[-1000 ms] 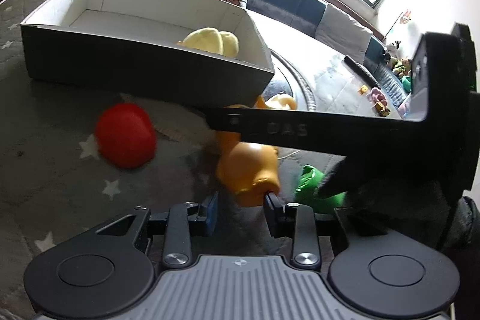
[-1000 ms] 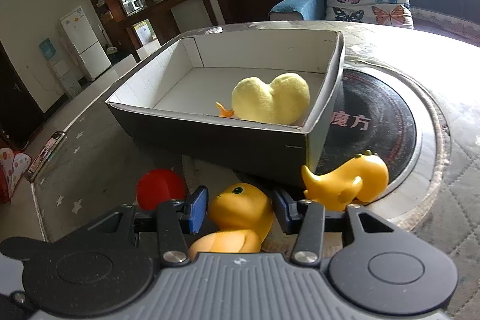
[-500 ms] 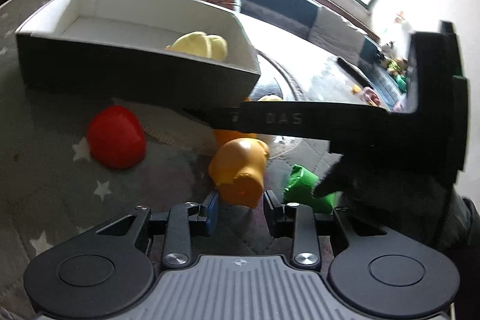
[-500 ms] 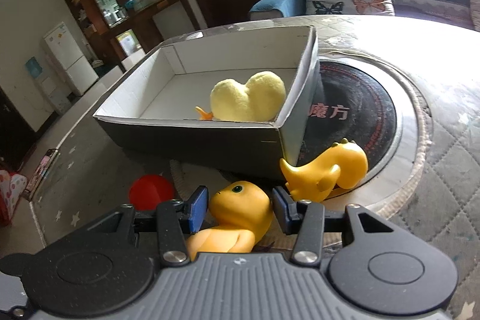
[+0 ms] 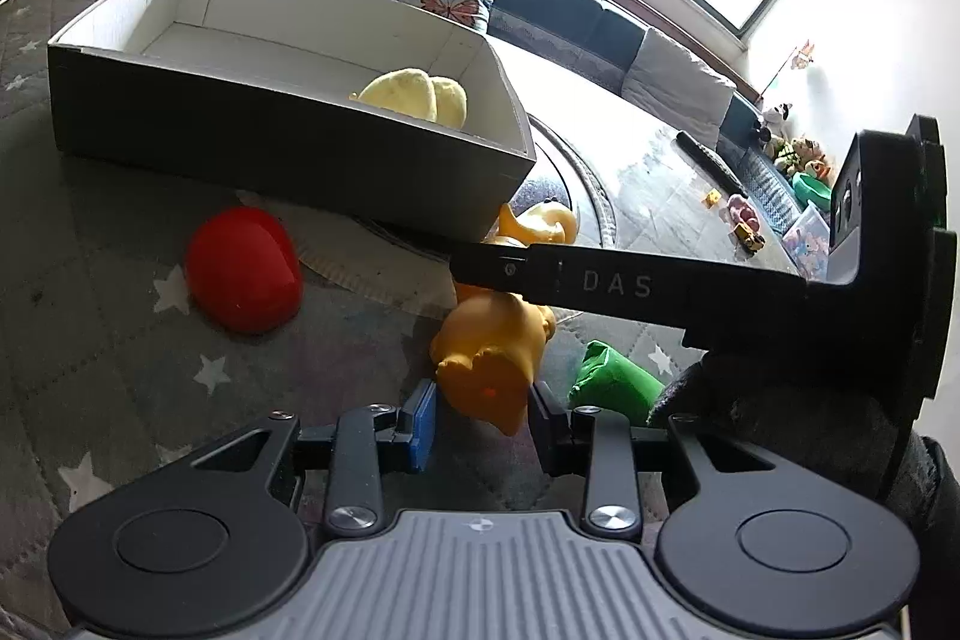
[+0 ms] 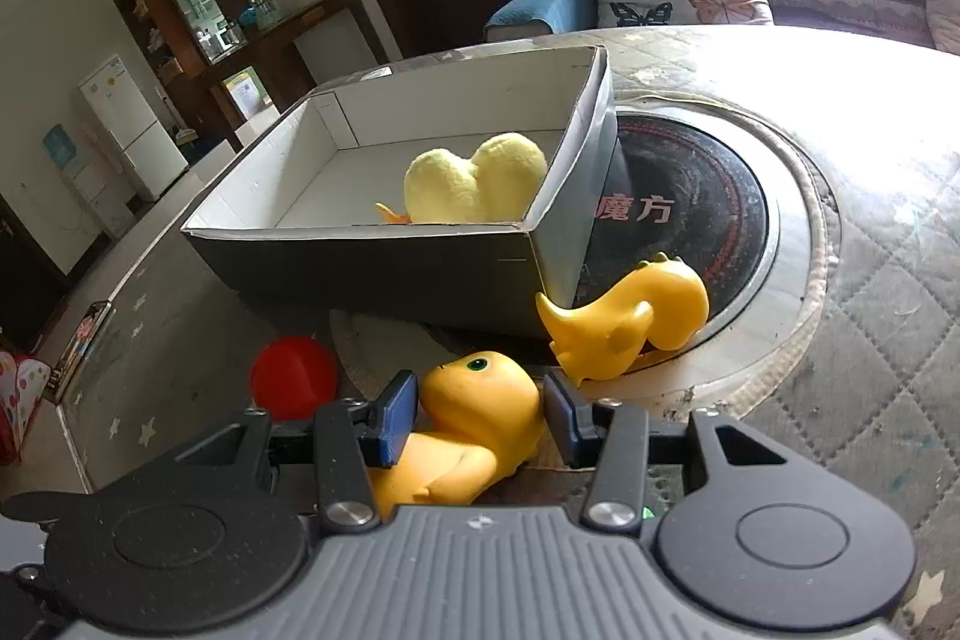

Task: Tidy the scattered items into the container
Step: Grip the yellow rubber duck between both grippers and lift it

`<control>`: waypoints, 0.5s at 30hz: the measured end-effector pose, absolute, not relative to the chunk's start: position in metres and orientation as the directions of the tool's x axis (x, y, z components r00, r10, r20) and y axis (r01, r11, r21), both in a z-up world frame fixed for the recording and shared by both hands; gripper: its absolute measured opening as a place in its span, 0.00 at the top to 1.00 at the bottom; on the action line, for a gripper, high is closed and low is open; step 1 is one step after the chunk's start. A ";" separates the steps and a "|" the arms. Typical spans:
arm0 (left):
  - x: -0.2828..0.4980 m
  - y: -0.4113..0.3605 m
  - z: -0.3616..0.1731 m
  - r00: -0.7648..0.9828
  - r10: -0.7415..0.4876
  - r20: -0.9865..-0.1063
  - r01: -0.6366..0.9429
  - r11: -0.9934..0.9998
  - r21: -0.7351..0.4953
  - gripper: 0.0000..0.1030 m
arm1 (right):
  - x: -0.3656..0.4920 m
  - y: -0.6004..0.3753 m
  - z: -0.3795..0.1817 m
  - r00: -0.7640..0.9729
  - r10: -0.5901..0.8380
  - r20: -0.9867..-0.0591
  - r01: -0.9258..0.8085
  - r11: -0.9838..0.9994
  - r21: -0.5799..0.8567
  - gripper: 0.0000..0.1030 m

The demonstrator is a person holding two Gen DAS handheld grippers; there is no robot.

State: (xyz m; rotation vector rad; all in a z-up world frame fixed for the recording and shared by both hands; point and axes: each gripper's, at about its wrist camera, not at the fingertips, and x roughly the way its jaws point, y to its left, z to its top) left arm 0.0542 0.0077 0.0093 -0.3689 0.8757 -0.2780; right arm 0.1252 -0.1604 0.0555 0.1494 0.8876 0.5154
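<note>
The right hand-held gripper point(image 6: 477, 418) pinches the orange duck point(image 6: 474, 412), low over the counter point(image 6: 870, 340) before the box point(image 6: 372, 256). We should lift clear of the rim first — the left hand-held gripper point(image 5: 480, 421), spread, has backed slightly off the duck since the earlier frames.

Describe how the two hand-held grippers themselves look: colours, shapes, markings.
Both are matte black. The left hand-held gripper has one blue pad and one black pad, silver pivot screws, round black discs and a ribbed grey body. The right hand-held gripper matches it; from the left wrist view its long black bar reads "DAS".
</note>
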 end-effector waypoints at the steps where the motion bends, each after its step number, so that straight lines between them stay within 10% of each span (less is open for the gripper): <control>1: 0.054 0.007 0.010 0.612 -0.383 -0.692 0.090 0.903 -0.421 0.65 | 0.125 -0.159 0.056 0.517 0.489 -0.702 -0.368 0.868 0.334 0.55; 15: 0.048 0.009 0.016 0.613 -0.380 -0.693 0.146 0.916 -0.374 0.65 | 0.119 -0.158 0.064 0.506 0.553 -0.662 -0.410 0.830 0.379 0.53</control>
